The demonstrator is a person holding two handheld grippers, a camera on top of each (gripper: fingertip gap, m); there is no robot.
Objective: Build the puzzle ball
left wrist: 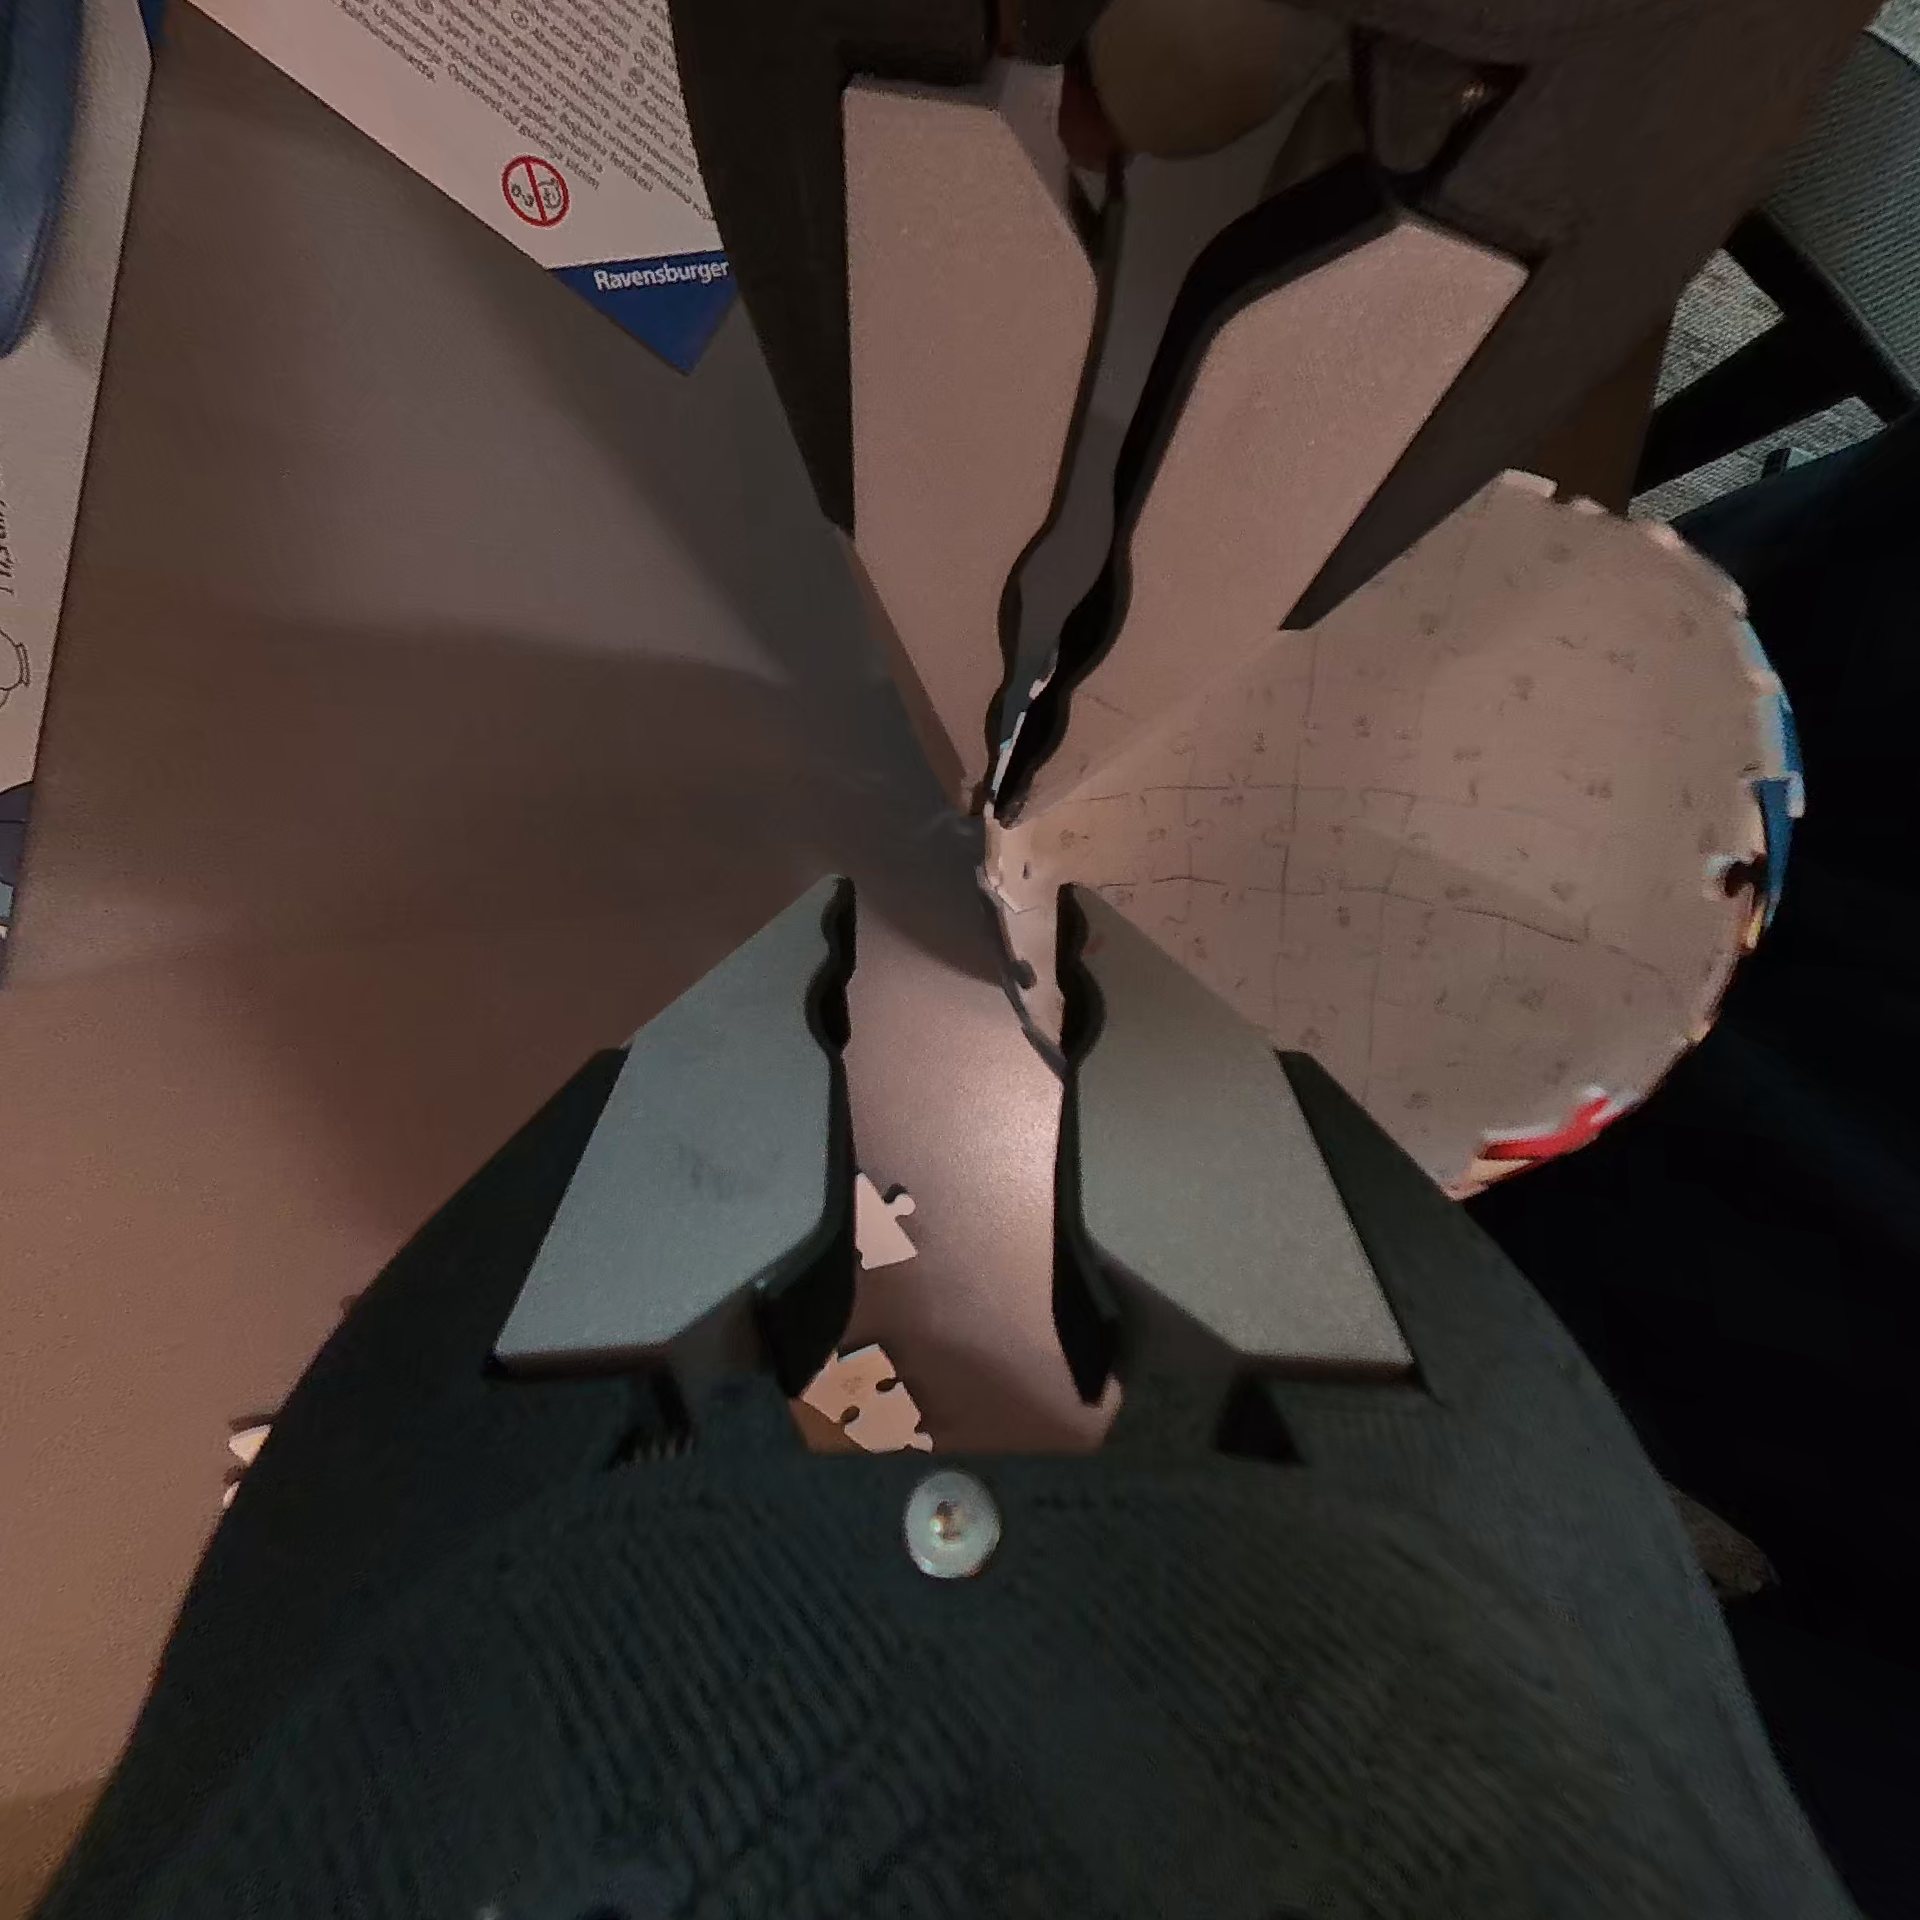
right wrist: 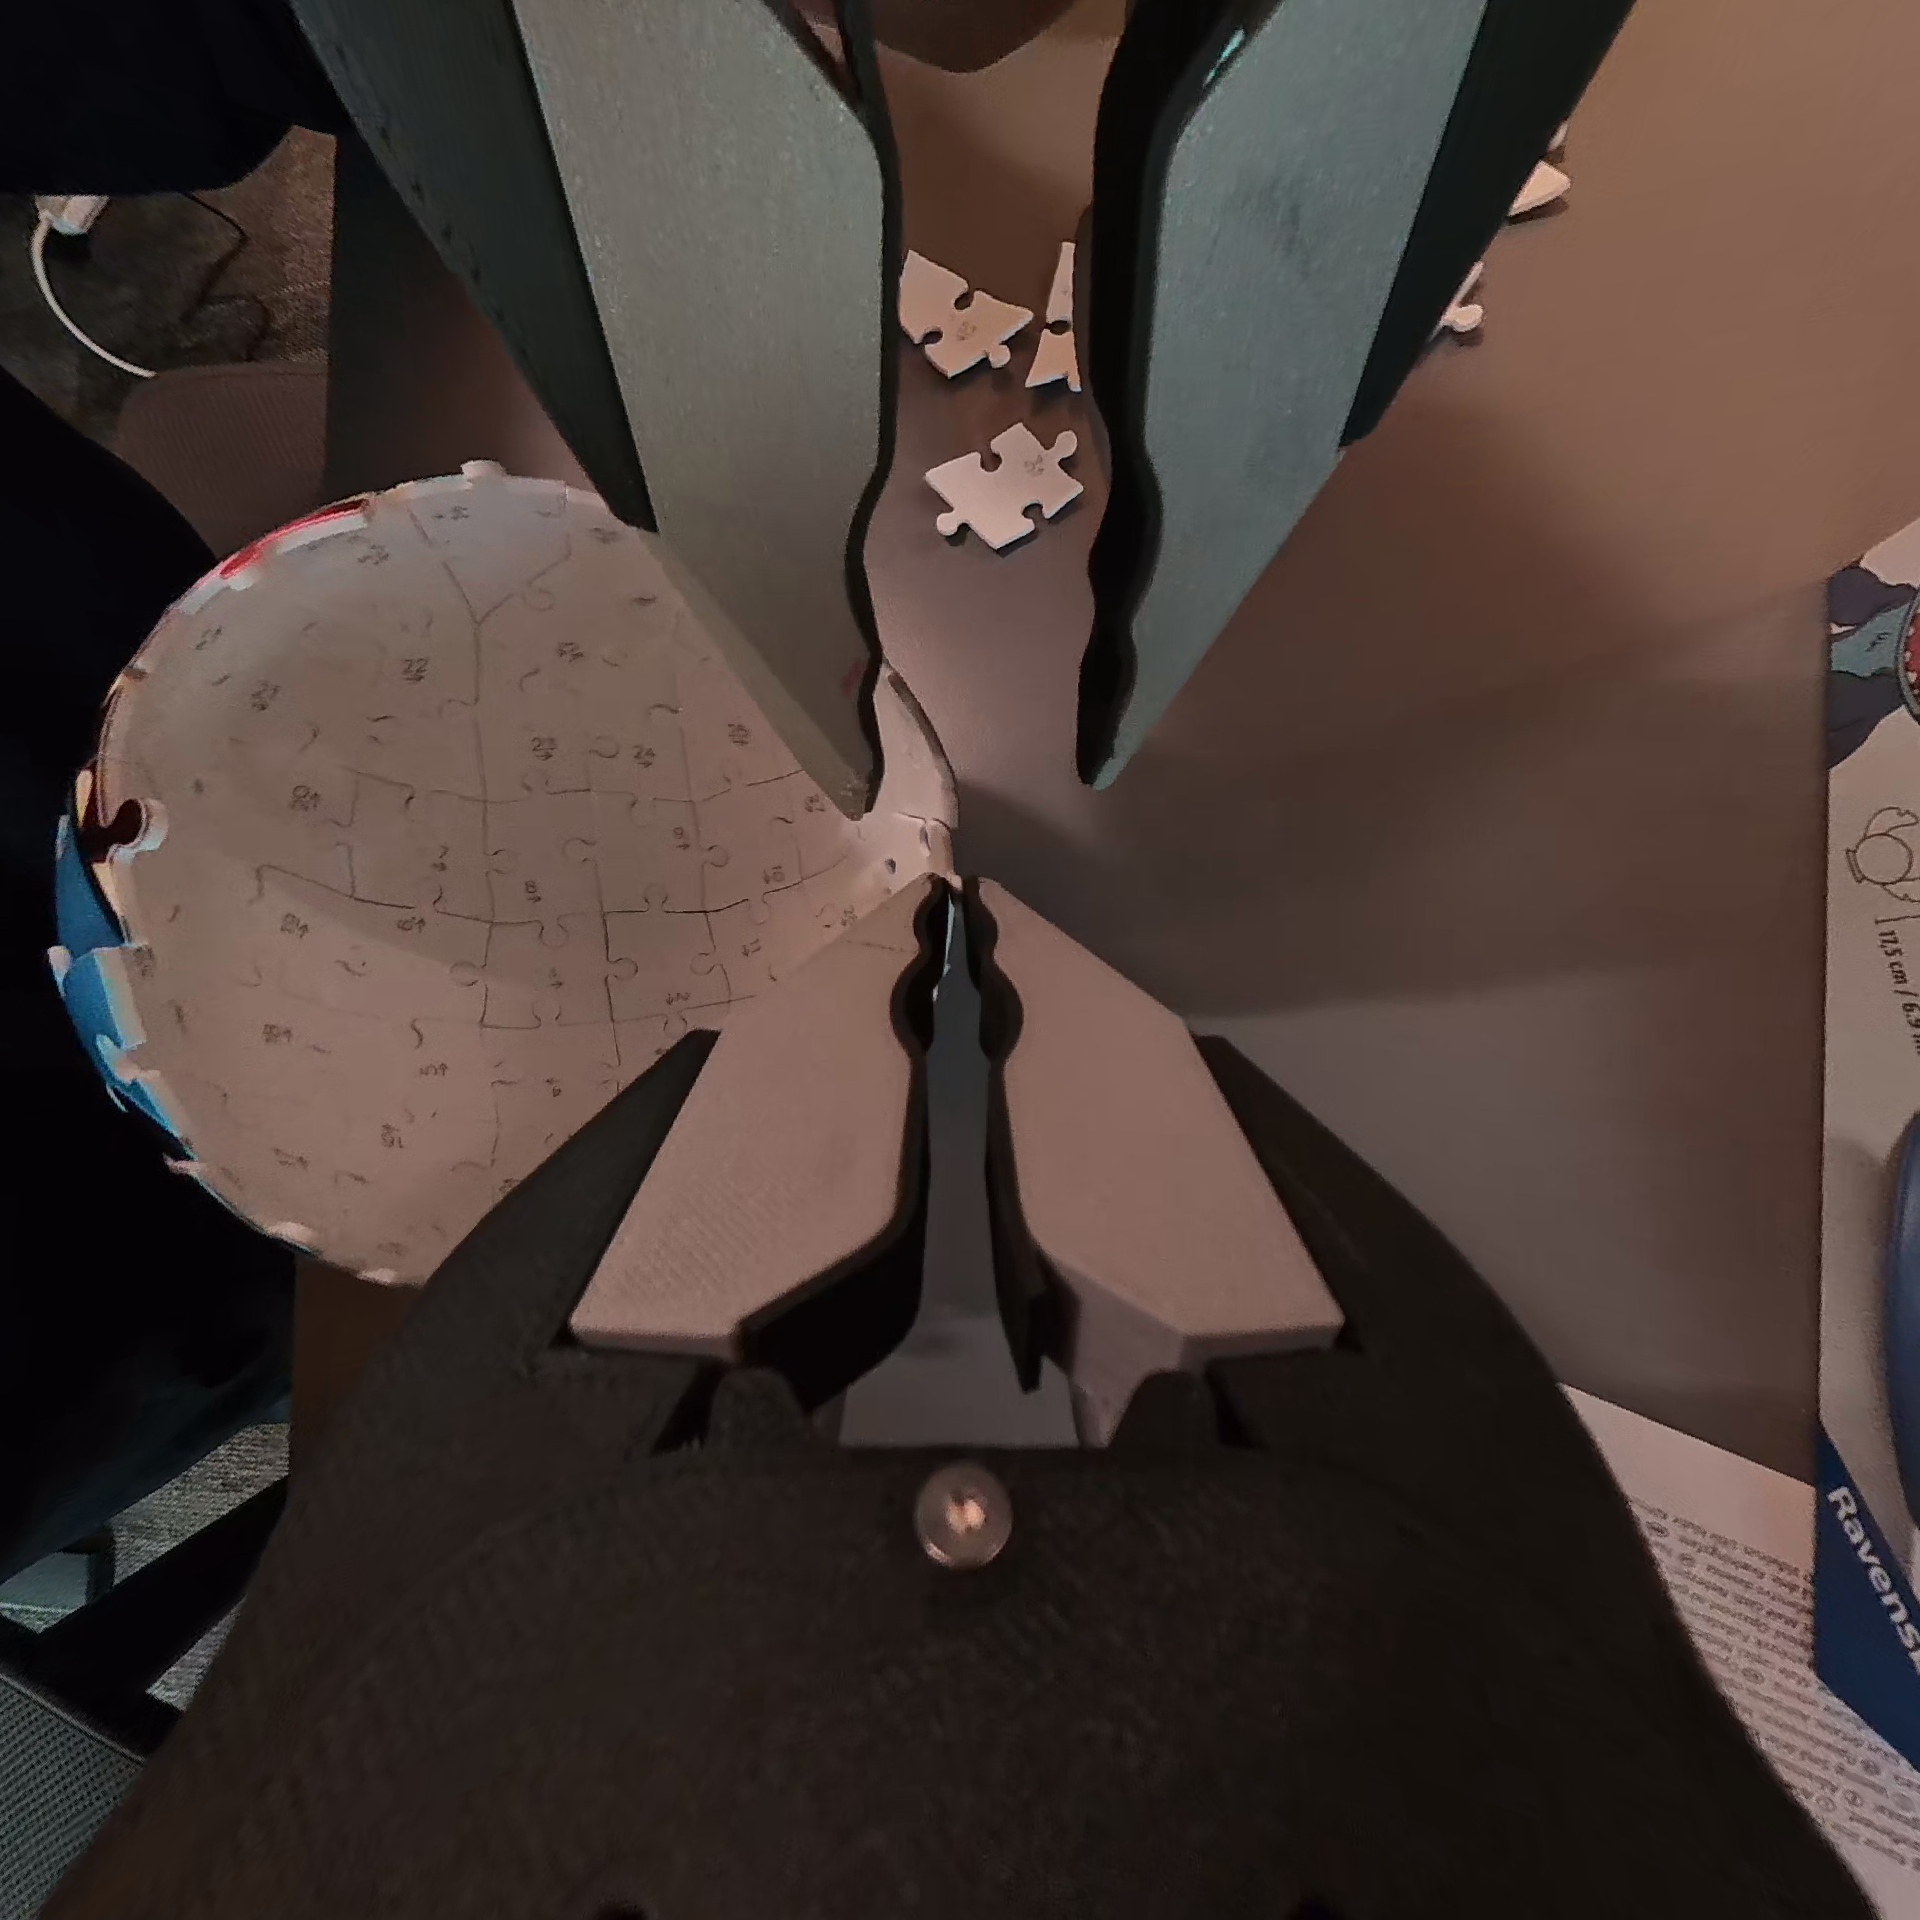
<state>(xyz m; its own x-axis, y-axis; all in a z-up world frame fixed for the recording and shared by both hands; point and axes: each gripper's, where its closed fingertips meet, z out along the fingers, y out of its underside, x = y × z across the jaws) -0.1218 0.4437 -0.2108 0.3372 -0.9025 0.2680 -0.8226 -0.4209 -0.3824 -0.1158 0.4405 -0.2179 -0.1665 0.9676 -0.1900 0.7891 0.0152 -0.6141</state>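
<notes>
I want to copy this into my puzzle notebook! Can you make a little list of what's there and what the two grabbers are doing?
Ball: half-built puzzle ball, open bowl, pale inside showing
Right gripper: nearly shut, pinching the ball's rim
Left gripper: open, at the same rim, holding nothing
Loose pieces: a few, pale side up, on the table
Box: lying flat on the table
</notes>
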